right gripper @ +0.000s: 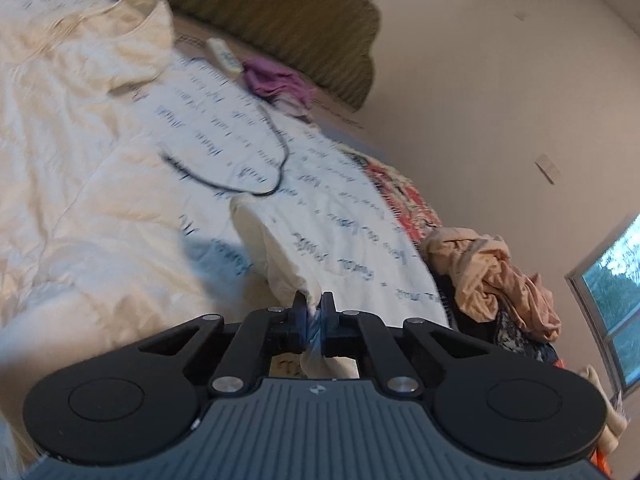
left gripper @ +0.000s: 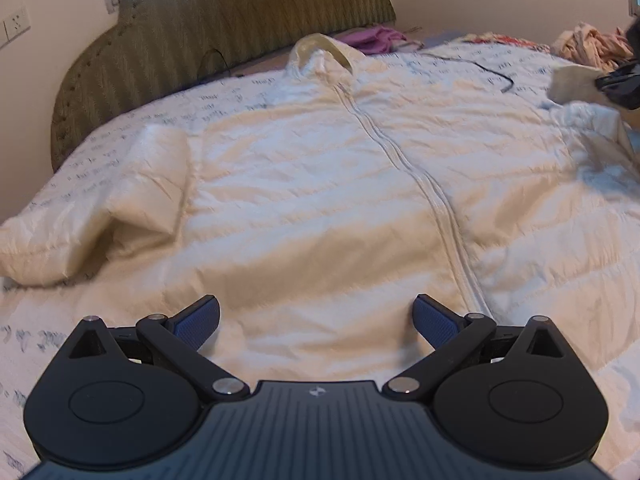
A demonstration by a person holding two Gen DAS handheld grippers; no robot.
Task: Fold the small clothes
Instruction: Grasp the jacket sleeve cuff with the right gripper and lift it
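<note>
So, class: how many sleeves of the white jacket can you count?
2: one sleeve lies bent on the jacket's left; the other is pinched in the right gripper.

The cream quilted zip jacket (left gripper: 320, 184) covers most of the white printed bedsheet (left gripper: 236, 96), so little bare sheet is free. The ribbed olive headboard (left gripper: 240, 20) closes the far side. A thin black cable (right gripper: 240, 160) lies across the sheet beside the jacket. A heap of peach crumpled clothes (right gripper: 488, 272) blocks the window-side edge.
</note>
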